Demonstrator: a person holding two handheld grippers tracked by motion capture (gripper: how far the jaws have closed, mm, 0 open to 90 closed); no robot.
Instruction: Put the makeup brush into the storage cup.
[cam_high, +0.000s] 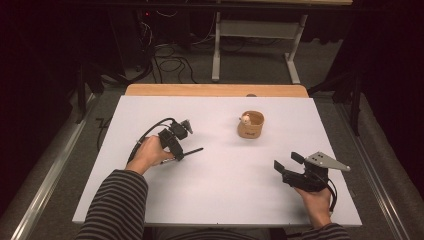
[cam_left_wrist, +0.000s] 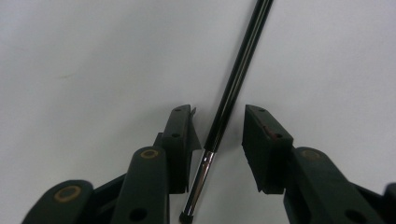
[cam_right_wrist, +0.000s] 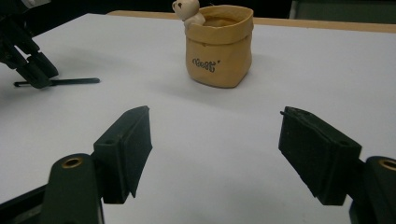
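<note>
A thin black brush (cam_left_wrist: 238, 70) with a silver ferrule lies flat on the white table sheet (cam_high: 225, 190). My left gripper (cam_left_wrist: 218, 112) points down over it, one jaw on each side of the handle. There is a gap on both sides, so the pads do not press on it. In the high view the left gripper (cam_high: 181, 152) is at the left and the brush (cam_high: 194, 150) pokes out to its right. My right gripper (cam_high: 287, 161) rests open at the right with nothing between its jaws. The right gripper view shows the right gripper (cam_right_wrist: 215, 114) facing a tan pouch (cam_right_wrist: 219, 51).
The tan pouch (cam_high: 250, 127) stands upright right of centre at the back, with a small white toy bear (cam_high: 246, 119) peeking over its rim. A wooden table edge (cam_high: 215, 90) runs behind the sheet. Cables and a desk frame (cam_high: 255, 45) are on the floor beyond.
</note>
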